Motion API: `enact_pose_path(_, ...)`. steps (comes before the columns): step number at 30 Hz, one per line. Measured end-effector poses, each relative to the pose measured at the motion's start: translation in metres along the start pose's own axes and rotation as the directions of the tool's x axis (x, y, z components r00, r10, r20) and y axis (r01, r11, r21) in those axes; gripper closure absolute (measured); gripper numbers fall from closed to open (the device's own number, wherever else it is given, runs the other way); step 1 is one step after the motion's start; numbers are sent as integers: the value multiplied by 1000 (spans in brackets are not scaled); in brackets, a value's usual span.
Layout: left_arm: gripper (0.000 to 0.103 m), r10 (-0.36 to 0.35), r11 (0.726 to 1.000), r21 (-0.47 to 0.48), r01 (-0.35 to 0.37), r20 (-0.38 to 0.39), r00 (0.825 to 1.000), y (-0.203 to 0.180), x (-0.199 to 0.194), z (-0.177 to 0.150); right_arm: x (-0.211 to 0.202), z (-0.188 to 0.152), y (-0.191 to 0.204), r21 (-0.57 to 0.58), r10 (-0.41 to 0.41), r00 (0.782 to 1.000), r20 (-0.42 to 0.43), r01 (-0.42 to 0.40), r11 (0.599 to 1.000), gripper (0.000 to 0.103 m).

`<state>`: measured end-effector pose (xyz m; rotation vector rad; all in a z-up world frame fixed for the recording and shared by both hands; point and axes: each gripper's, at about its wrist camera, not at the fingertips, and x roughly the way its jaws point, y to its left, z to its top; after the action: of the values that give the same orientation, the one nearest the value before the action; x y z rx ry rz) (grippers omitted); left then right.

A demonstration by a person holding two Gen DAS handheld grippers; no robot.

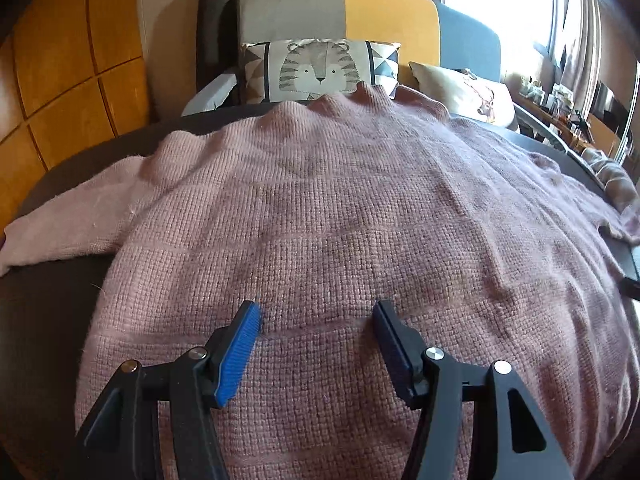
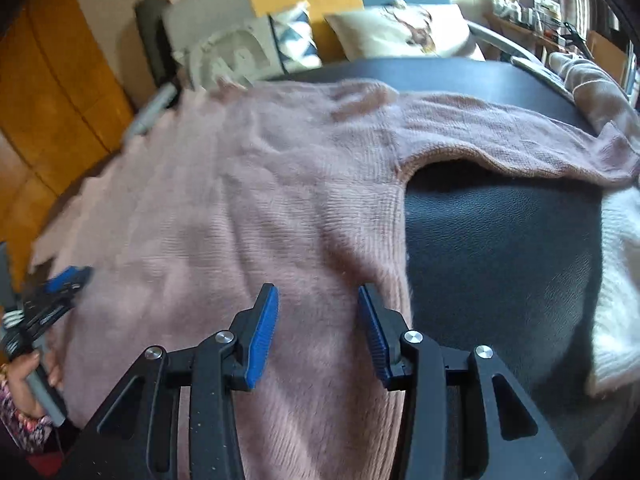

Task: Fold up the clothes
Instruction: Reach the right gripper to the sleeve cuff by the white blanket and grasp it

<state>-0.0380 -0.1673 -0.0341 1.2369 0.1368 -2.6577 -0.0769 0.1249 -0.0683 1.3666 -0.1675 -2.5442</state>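
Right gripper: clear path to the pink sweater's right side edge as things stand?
Probably yes. The right gripper is open, right above that edge of the pink sweater, with nothing between. The white garment lies off to the side, out of the way.

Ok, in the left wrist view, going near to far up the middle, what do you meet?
left gripper → pink sweater → tiger cushion → grey and yellow chair back
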Motion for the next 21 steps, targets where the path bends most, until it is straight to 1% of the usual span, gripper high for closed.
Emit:
enact_pose_path(3, 42, 16, 1000, 11, -16, 11, 1000, -3, -1, -2, -8, 12, 3, 26, 15, 999, 44, -16, 1000, 58)
enact_pose_path(5, 42, 20, 1000, 11, -20, 11, 1000, -3, 0, -3, -6, 16, 7, 14, -8, 1000, 26, 7, 1000, 58)
enact_pose_path(8, 41, 31, 999, 18, -32, 10, 999, -4, 1, -3, -1, 19, 14, 3, 9, 1000, 19, -9, 1000, 58)
enact_pose_path(10, 41, 40, 999, 23, -40, 9, 999, -4, 0, -3, 6, 21, 21, -11, 4, 1000, 8, -4, 1000, 58)
enact_pose_path(14, 41, 54, 998, 24, -54, -1, 999, -6, 0, -1, 24, 17, 35, -89, -50, 998, -33, 47, 995, 58)
enact_pose_path(17, 41, 47, 999, 19, -47, 3, 999, -4, -1, -2, 24, 5, 40, -166, -76, 996, -35, 70, 984, 57)
enact_pose_path(18, 41, 40, 999, 14, -40, 3, 999, -3, 0, -3, 21, -1, 40, -193, -76, 997, -35, 68, 979, 51)
enact_pose_path(20, 41, 35, 999, 5, -35, -4, 999, -1, 0, -2, 14, -13, 35, -220, -65, 997, -40, 55, 974, 45)
enact_pose_path(21, 41, 35, 999, 3, -35, -8, 999, -1, 0, -1, 11, -17, 32, -221, -60, 997, -43, 49, 974, 44)
